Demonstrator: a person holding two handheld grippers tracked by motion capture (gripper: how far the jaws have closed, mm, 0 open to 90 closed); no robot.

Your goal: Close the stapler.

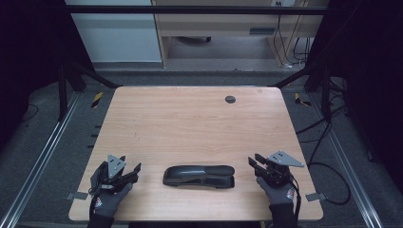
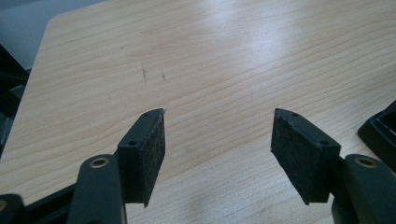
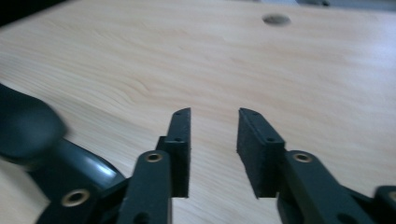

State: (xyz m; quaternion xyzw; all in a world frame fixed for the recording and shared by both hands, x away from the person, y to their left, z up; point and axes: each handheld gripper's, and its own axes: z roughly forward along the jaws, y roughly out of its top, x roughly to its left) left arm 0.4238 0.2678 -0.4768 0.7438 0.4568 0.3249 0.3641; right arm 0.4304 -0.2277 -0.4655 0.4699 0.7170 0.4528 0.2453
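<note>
In the high view the black stapler (image 1: 198, 176) lies flat on the wooden desk (image 1: 190, 123), low in the frame and a little left of centre, its long side running left to right. The left tool (image 1: 134, 171) sits at the lower left of that picture, held in a gloved hand (image 1: 105, 197), its jaws pointing toward the stapler's left end but apart from it, with bare wood between. In the left gripper view its two black jaws rise from the bottom edge and stand spread wide, the dark pads (image 2: 154, 154) facing each other over plain desk, nothing between them and nothing touching them; a black corner of the stapler (image 2: 380, 133) shows at the right edge of that frame, beside the right-hand jaw but clear of it. The right tool (image 1: 254, 164) is at the lower right of the high view, in the other gloved hand (image 1: 279, 190), just beside the stapler's right end without contact. In the right gripper view its jaws stand parted by a moderate gap, narrower than the left tool's, with only wood grain between the pads (image 3: 254, 149); they pinch nothing. The stapler's rounded dark body (image 3: 32, 135) fills the lower left of that frame, blurred, beside the left-hand jaw. A small round dark grommet (image 1: 230, 99) sits in the desk toward its far edge.
</note>
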